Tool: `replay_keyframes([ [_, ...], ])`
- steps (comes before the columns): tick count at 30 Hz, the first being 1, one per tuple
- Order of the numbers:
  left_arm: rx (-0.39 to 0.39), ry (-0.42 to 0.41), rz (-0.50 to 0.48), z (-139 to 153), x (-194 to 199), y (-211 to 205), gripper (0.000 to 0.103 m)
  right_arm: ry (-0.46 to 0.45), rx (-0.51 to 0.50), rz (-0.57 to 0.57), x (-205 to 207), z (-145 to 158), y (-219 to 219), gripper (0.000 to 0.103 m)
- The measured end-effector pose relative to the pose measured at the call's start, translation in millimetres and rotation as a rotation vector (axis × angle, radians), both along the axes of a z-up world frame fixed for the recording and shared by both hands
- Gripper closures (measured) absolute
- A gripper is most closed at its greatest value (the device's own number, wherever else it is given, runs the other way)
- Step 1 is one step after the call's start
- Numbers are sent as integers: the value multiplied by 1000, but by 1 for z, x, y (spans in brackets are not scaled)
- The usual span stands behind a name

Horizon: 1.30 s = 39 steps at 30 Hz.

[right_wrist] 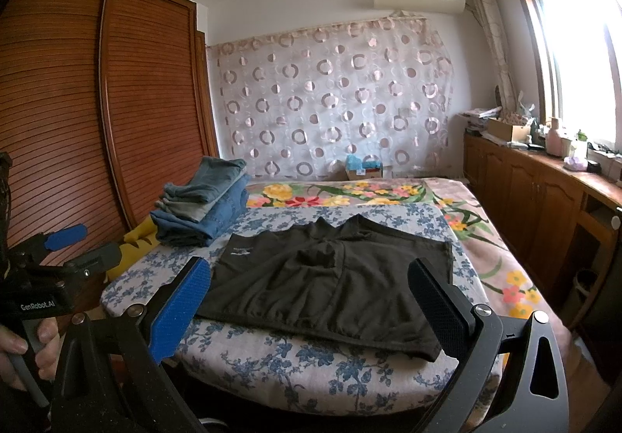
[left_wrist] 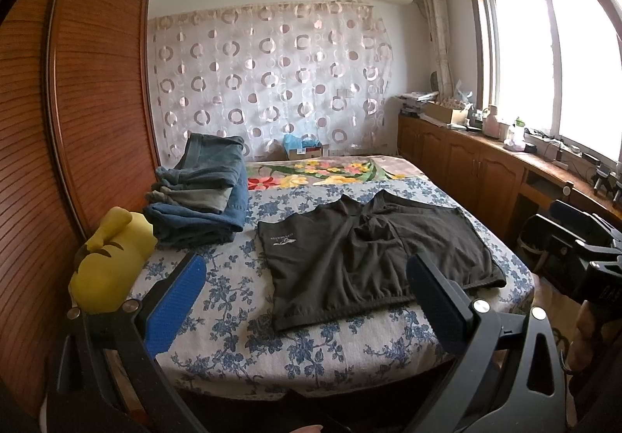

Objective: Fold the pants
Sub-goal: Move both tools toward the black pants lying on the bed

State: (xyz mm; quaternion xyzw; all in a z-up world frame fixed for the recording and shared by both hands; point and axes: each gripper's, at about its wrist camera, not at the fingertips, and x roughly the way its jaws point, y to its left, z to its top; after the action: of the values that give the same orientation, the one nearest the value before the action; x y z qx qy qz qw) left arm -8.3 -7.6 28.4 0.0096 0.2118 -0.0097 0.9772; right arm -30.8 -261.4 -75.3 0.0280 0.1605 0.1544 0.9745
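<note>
Sunlight from a window [left_wrist: 544, 63] is falling across a bed [left_wrist: 241, 347] that is wearing a quilted cover, pale and printed with blue flowers, with a brighter flowered blanket [right_wrist: 330, 194] showing past its far edge. On the cover the pants [left_wrist: 373, 258] are lying flat: short, black, of smooth thin cloth, roughly rectangular. Their elastic waistband is running along the near edge and the leg openings are pointing away toward the curtain [left_wrist: 272, 83]; the long axis is lying crosswise on the bed. A small white logo is sitting near their far left corner, and a loose flap of cloth is bunching at the middle.

Left of the pants, a stack of jeans [left_wrist: 202, 196] in blue and grey denim is resting, well apart from them, and beside that stack a soft yellow plush [left_wrist: 112, 262] is leaning by the ribbed wooden wardrobe [left_wrist: 77, 102].

The left gripper [left_wrist: 307, 301] is hovering over the near edge of the pants, its jaws spread wide and holding nothing; one ridged blue pad [left_wrist: 177, 304] is facing inward. The right gripper [right_wrist: 311, 301] is likewise gaping wide and empty above the waistband. A hand [right_wrist: 23, 351] is gripping the left tool's handle.
</note>
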Motion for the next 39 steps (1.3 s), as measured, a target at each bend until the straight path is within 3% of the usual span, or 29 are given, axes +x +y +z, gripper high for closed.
replay_keyframes([
  [5, 3, 1, -3, -1, 0, 0, 0, 4, 1, -3, 0, -1, -1, 2],
  [39, -46, 218, -10, -94, 69, 19, 0, 106, -66, -117, 39, -30, -25, 4],
])
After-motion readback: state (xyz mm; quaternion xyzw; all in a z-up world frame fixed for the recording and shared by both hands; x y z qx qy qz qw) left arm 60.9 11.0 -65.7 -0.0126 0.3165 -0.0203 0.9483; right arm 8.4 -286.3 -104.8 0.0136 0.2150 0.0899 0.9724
